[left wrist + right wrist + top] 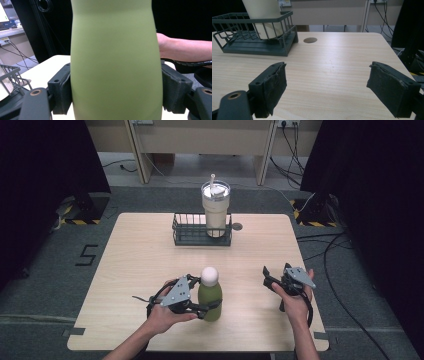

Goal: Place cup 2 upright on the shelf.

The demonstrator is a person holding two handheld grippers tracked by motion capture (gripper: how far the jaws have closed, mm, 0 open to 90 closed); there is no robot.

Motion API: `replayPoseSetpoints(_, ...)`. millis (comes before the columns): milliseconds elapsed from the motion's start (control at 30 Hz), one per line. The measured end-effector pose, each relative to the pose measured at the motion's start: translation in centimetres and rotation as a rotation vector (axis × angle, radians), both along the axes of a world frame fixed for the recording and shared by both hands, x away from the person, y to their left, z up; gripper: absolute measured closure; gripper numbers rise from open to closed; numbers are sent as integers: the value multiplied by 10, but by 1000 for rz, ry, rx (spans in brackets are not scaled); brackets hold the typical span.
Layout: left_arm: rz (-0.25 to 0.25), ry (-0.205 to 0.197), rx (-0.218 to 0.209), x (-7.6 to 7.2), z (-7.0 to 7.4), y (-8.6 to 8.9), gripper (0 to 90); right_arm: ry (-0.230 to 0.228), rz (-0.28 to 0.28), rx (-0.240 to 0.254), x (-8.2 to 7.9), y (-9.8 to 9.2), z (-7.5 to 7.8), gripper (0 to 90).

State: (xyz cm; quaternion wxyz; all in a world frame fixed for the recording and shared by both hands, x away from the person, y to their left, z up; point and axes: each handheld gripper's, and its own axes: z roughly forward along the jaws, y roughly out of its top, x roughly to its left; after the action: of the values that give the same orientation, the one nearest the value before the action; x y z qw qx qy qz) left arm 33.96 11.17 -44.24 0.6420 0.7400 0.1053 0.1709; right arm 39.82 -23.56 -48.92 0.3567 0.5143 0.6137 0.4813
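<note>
Left gripper (207, 306) is clamping the green bottle (210, 301), and I am seeing its pads pressing flat against both sides of the body in the left gripper view (115, 75). I am holding it low on the bottle, which is standing upright on the wooden table (140, 270) near the front edge, its round white cap (209, 275) on top. Farther back, at the middle of the table, a dark wire basket (192, 236) is carrying a cream tumbler (215, 210) with a straw at its right end, and a small dark round mark (237, 226) is lying just beside the basket. Moving right, I am keeping the right gripper (266, 274) well apart from the bottle, its jaws standing spread with bare tabletop between them in the right gripper view (327, 82).
</note>
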Motion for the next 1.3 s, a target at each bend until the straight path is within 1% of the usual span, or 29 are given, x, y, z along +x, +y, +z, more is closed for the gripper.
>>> replayPoseSetpoints(133, 11, -5, 5, 0, 1, 1, 239, 3, -5, 4, 0, 0, 0, 150)
replayPoseSetpoints(233, 21, -7, -3, 0, 3, 2, 240, 4, -5, 6, 0, -1, 0, 150)
replayPoseSetpoints(333, 42, -12, -16, 1, 6, 4, 240, 4, -6, 3, 0, -1, 0, 150)
replayPoseSetpoints(733, 94, -32, -25, 5, 19, 16, 241, 2, -3, -3, 0, 0, -1, 151)
replayPoseSetpoints(1000, 129, -53, -28, 12, 29, 25, 241, 3, -5, -1, 0, 0, -1, 151)
replayPoseSetpoints(1100, 137, -68, -23, 15, 32, 28, 241, 5, -4, 2, 0, 1, -2, 150)
replayPoseSetpoints(1300, 161, -75, -22, 21, 37, 32, 241, 6, -5, 0, 0, 1, -2, 151)
